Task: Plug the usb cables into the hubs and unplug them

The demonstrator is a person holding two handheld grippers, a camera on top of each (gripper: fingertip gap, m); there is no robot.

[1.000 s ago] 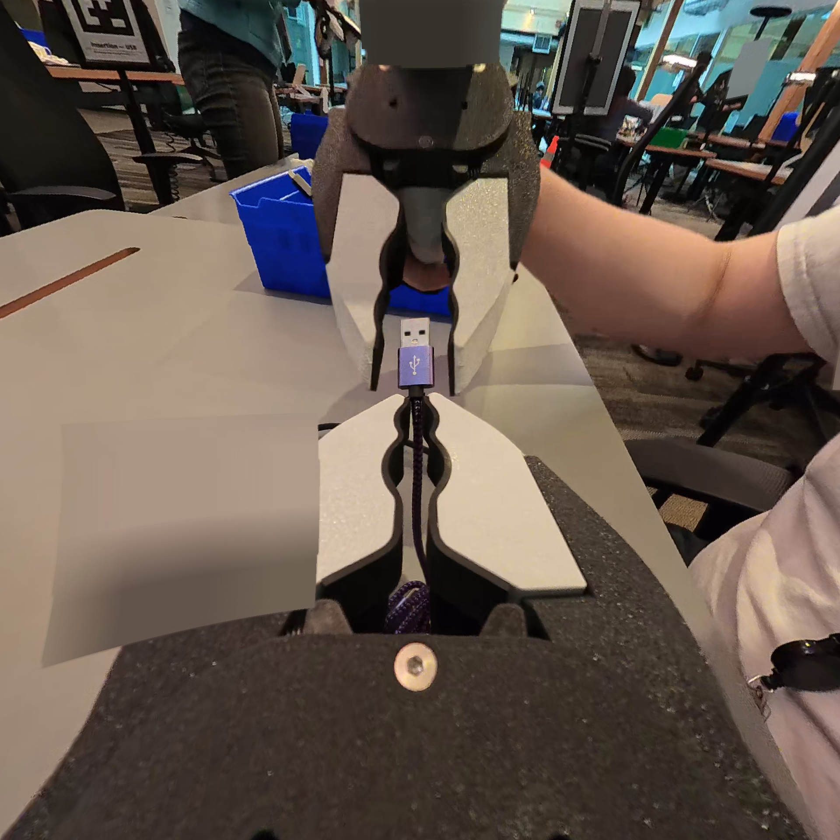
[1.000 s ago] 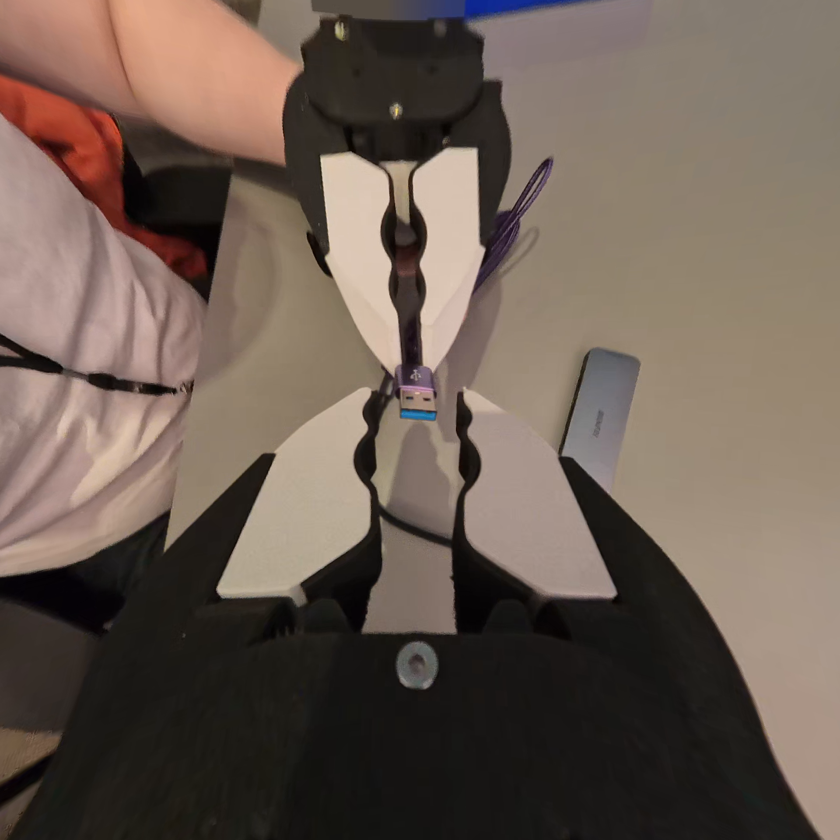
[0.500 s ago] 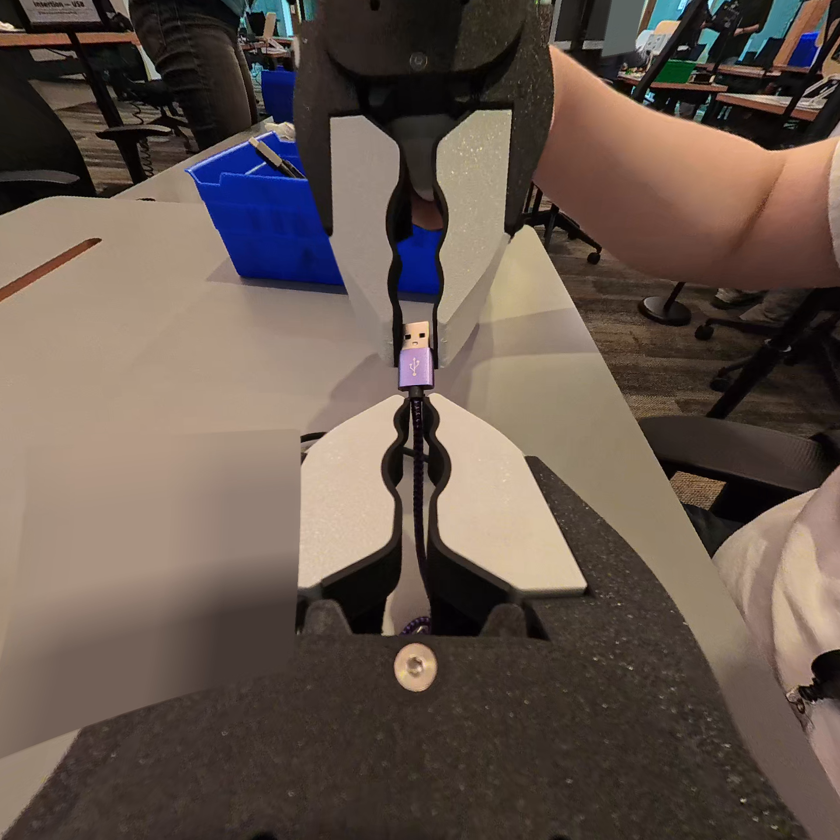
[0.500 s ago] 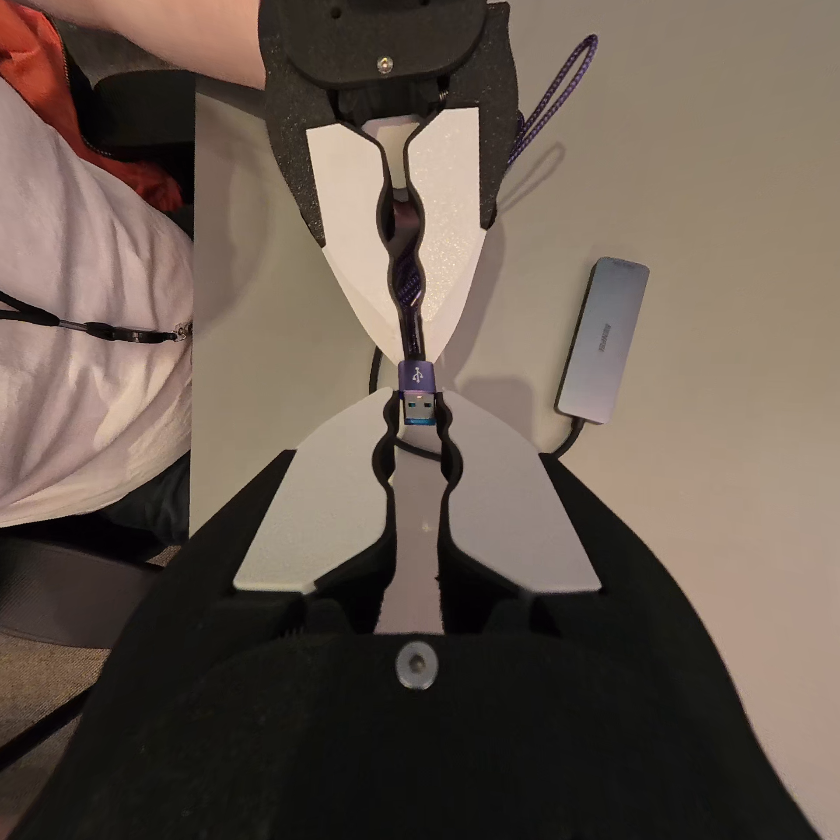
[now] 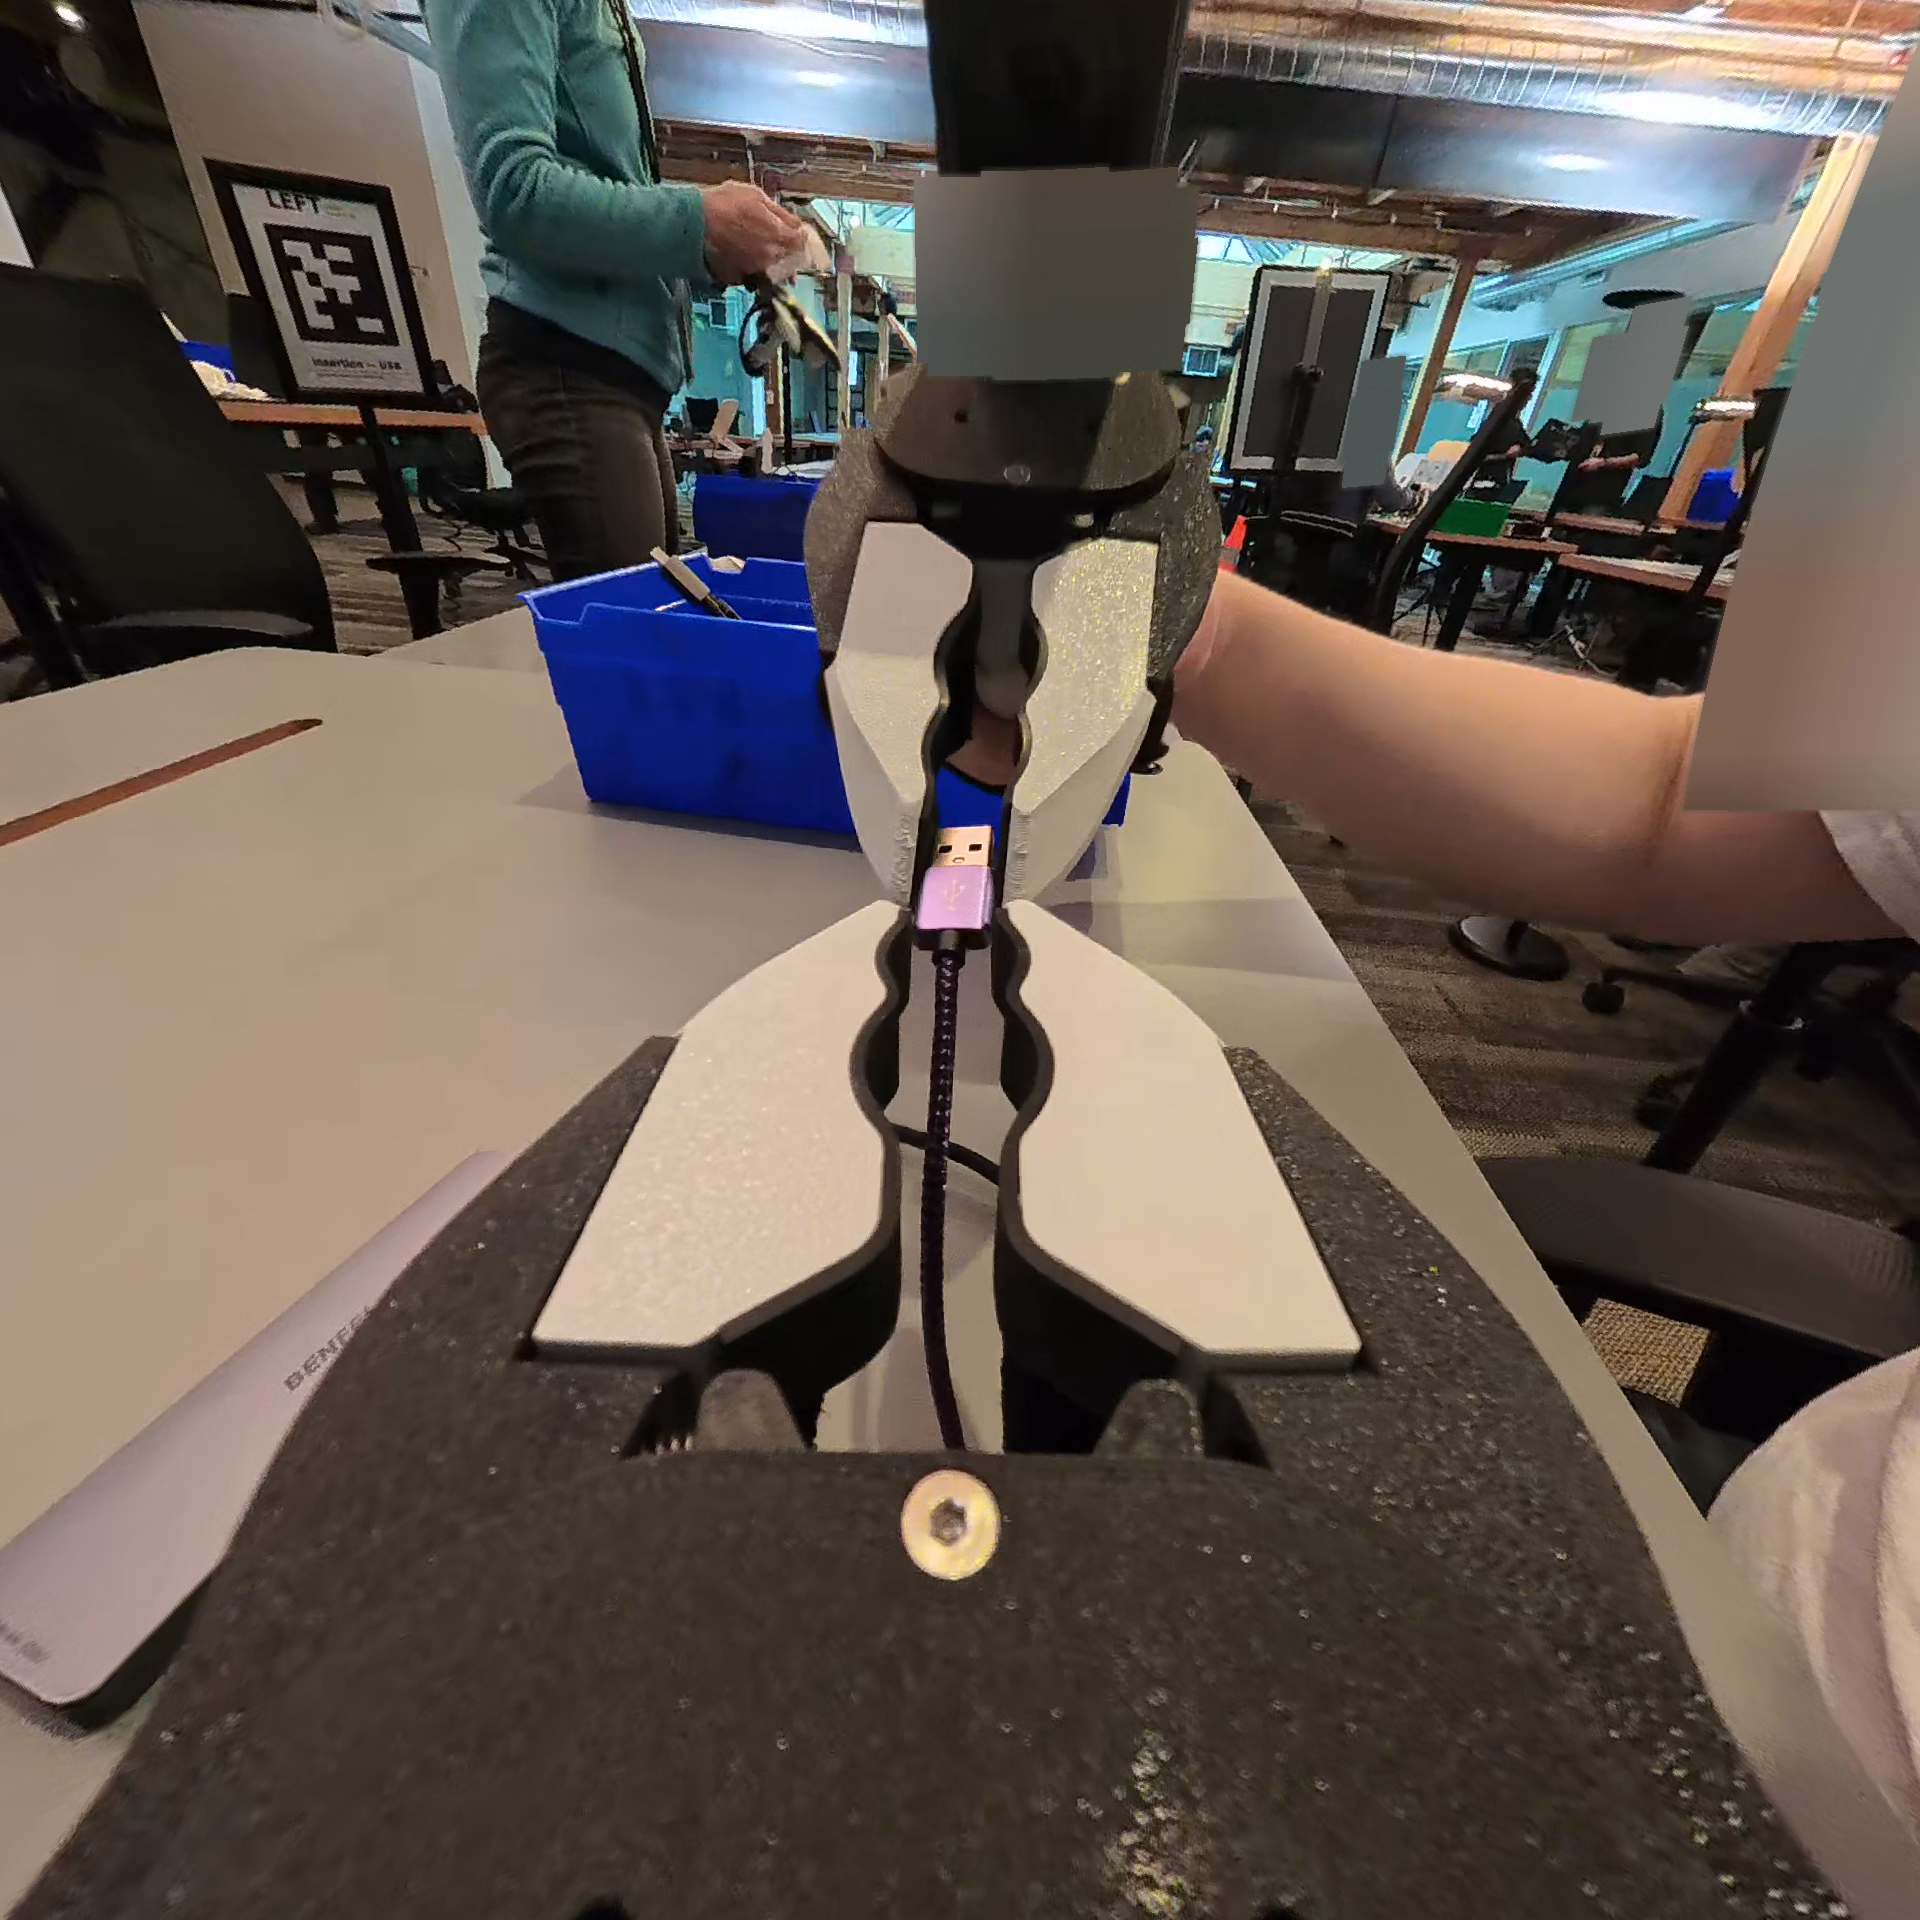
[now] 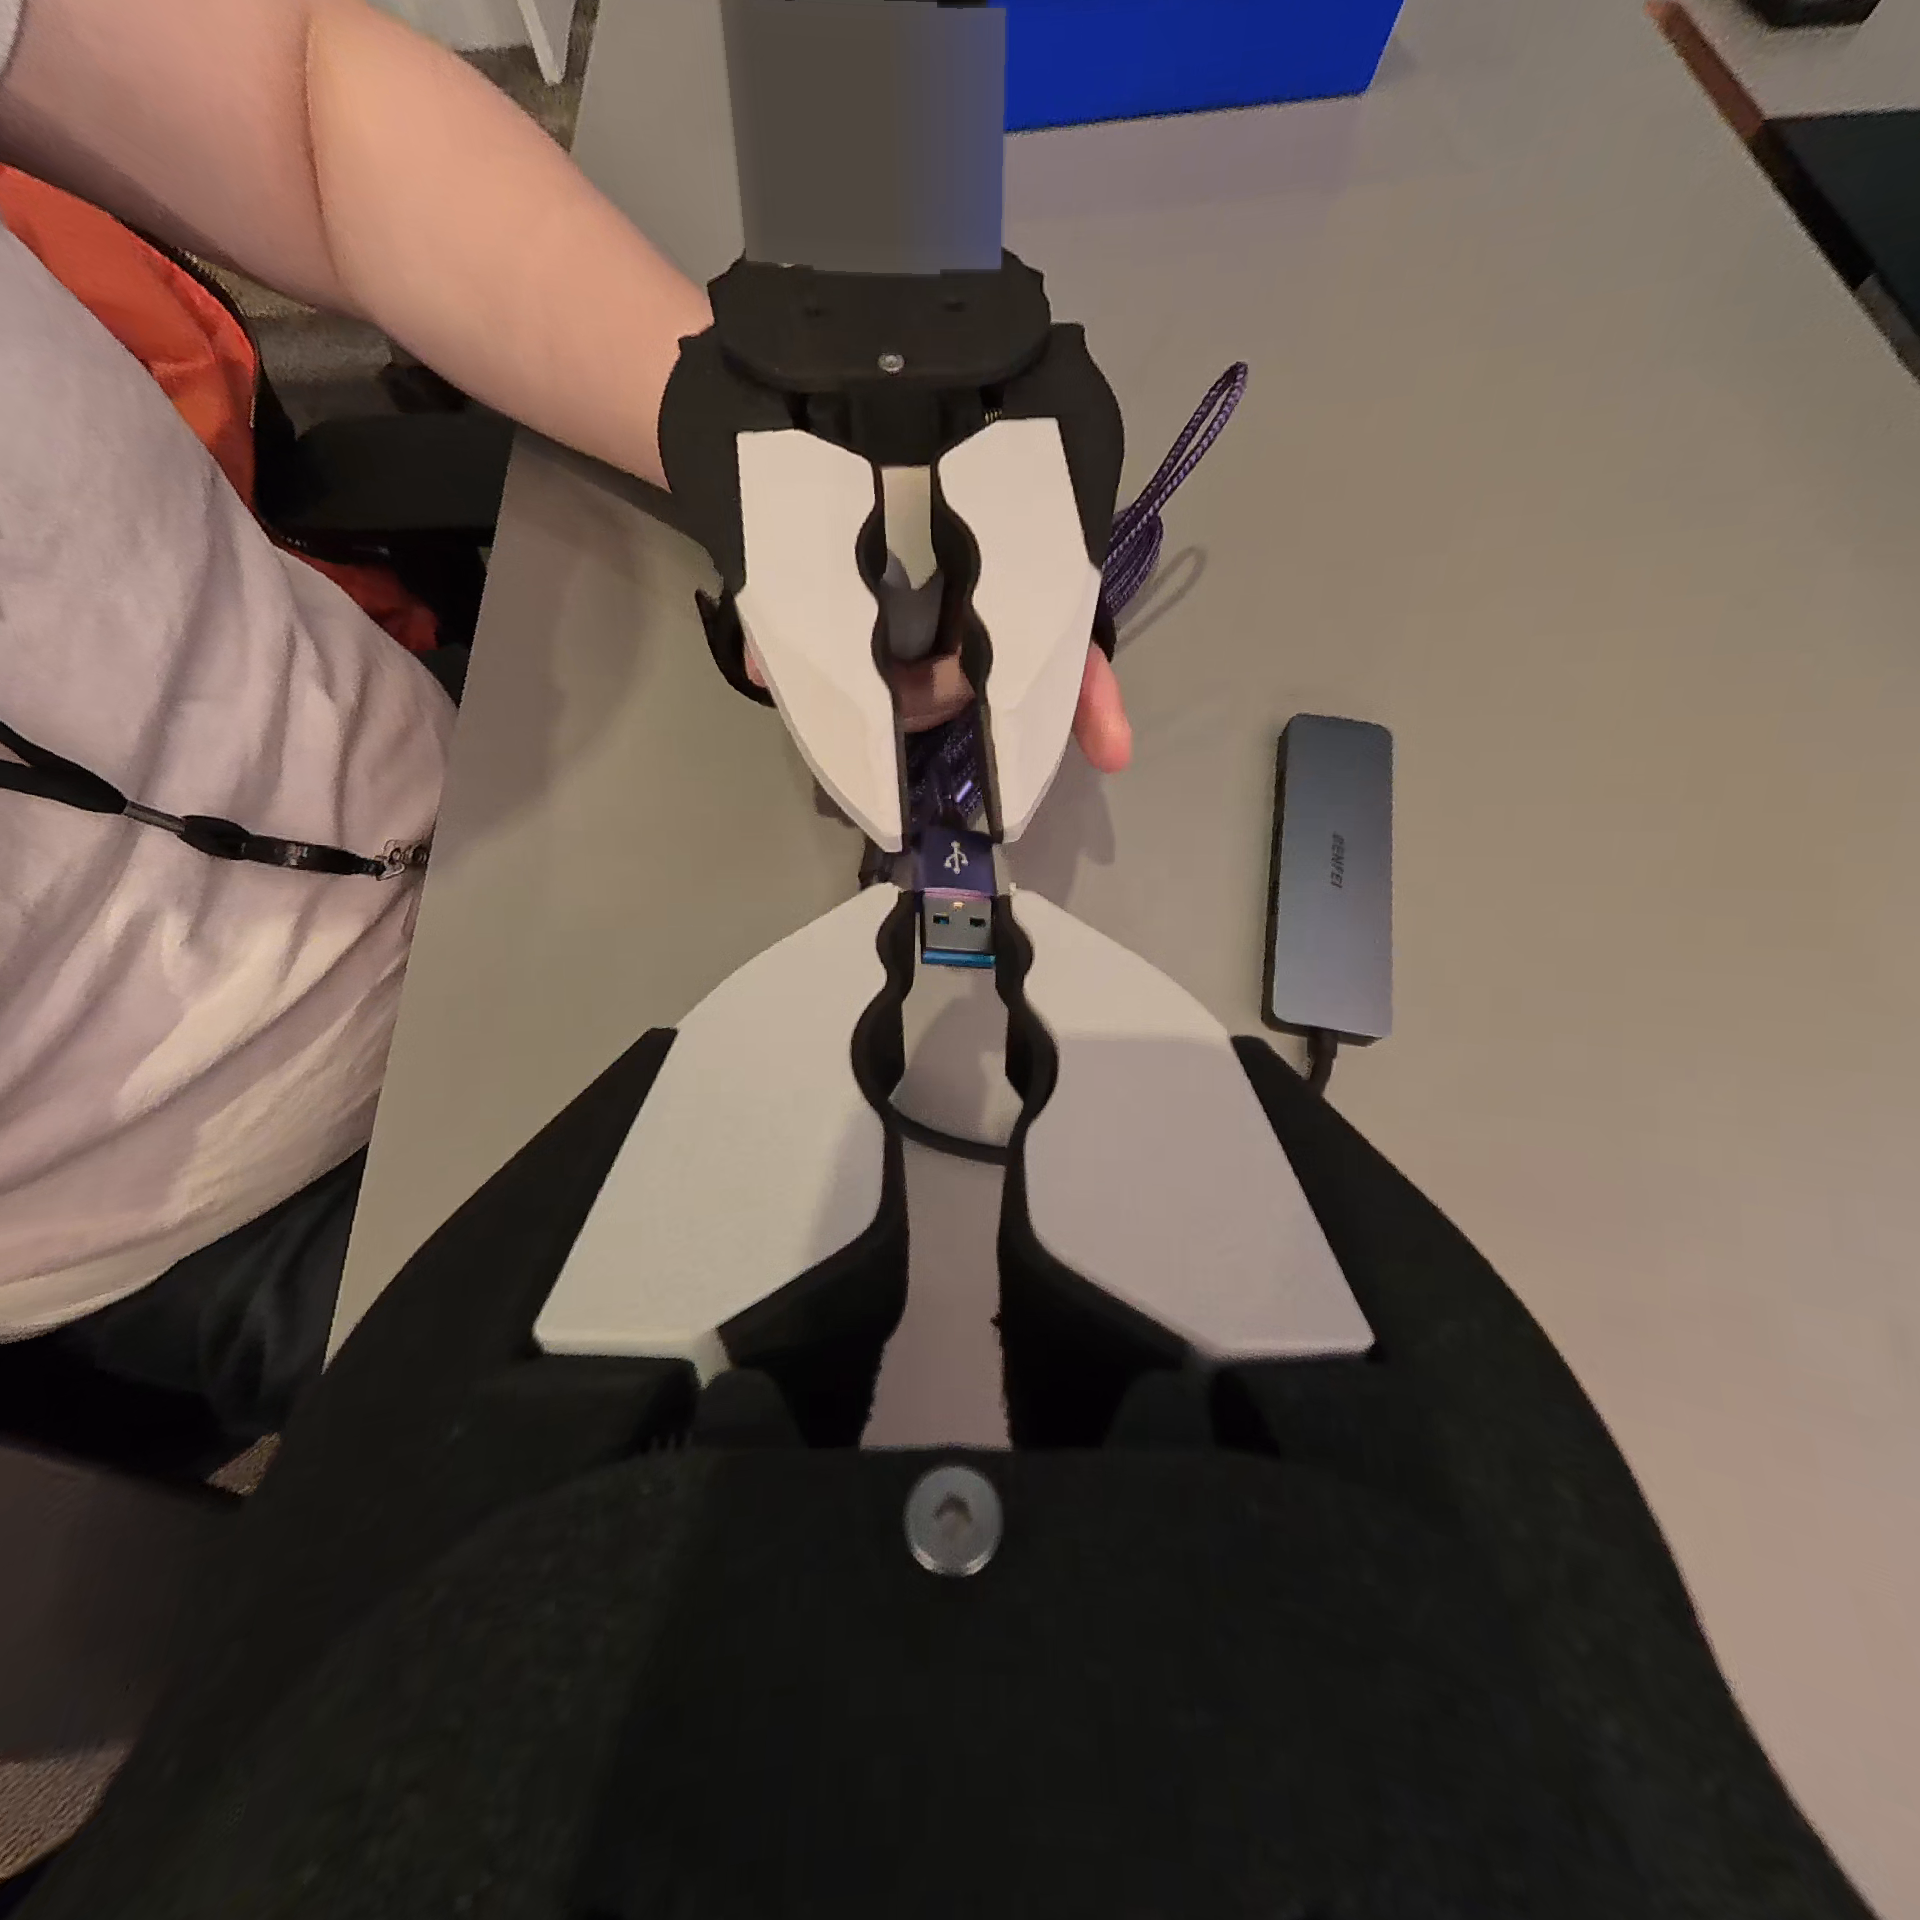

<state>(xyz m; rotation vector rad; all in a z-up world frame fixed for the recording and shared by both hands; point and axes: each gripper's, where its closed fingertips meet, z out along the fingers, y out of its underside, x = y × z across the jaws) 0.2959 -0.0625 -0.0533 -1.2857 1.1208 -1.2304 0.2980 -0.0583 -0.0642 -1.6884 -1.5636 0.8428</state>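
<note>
A purple USB plug (image 5: pixel 956 896) with a braided purple cable (image 5: pixel 940 1143) hangs between my two grippers, which face each other tip to tip above the grey table (image 5: pixel 312 987). My right gripper (image 6: pixel 951 899) is shut on the plug's metal end (image 6: pixel 961 935). My left gripper (image 5: pixel 951 914) stands open, with the cable running loose between its fingers. In the right wrist view the left gripper (image 6: pixel 948 831) sits just behind the plug. A grey USB hub (image 6: pixel 1330 883) lies flat on the table to the right of the grippers. The hub also shows in the left wrist view (image 5: pixel 208 1455), at lower left.
A blue bin (image 5: pixel 686 707) stands on the table behind the right gripper. The hub's thin black lead (image 6: pixel 945 1138) curves under the grippers. The table's edge (image 5: pixel 1351 987) and a chair are close on the right. A person stands behind the table. My left and right fingertips are right by each other. The grey USB hub (image 6: pixel 1330 883) is about 15 cm from both grippers' fingertips.
My left gripper has opened and let go of the cable. My right gripper has closed on the plug's metal end. Both grippers have tilted, so the room behind shows more.
</note>
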